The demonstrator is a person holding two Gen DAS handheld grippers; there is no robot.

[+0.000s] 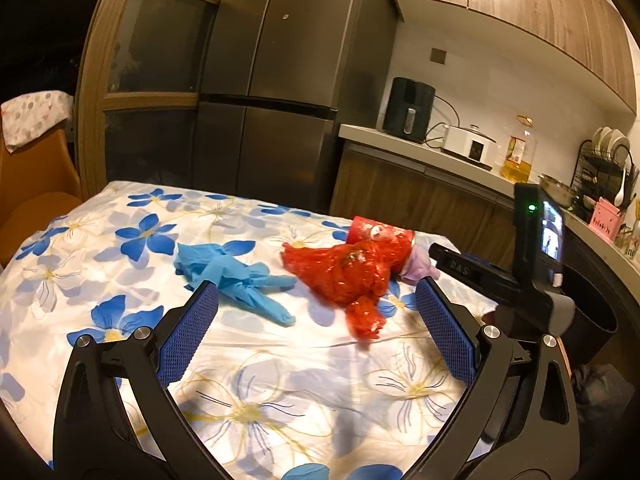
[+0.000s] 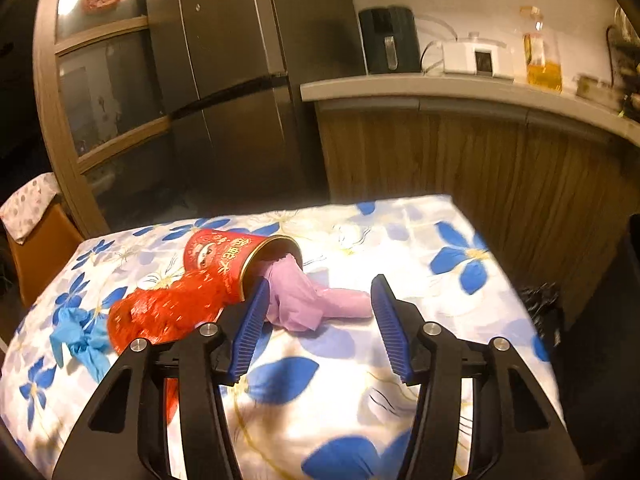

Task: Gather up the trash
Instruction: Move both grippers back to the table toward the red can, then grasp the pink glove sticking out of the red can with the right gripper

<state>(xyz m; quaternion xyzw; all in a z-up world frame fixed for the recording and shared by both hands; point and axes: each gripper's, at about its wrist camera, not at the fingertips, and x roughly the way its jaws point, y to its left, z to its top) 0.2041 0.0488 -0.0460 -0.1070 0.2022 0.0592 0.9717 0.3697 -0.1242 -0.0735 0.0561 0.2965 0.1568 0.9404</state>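
- A table under a white cloth with blue flowers (image 1: pixel 120 264) is filling the lower half of both views, carrying four pieces of trash in a loose row.
- One red plastic bag (image 1: pixel 348 272) is lying crumpled near the table's middle, its long axis running from about 10 o'clock to 5 o'clock in the left wrist view, with a knotted tail pointing toward 5 o'clock.
- One red can (image 2: pixel 224 264) is lying on its side, touching the bag; in the right wrist view its open mouth is pointing toward 4 o'clock and its long axis is running from 10 to 4.
- One blue glove (image 1: pixel 236 280) is lying flat at 9 o'clock of the bag, near it, its fingers pointing toward 4 o'clock in the left wrist view.
- One purple glove (image 2: pixel 312 300) is spilling out of the can's mouth, its long axis running toward 3 o'clock in the right wrist view.
- The left gripper (image 1: pixel 316 316) is hovering with its fingers spread wide, holding nothing, the blue glove and bag lying beyond them.
- The right gripper (image 2: pixel 318 312) is hanging with its fingers apart on either side of the purple glove, not clamping it.
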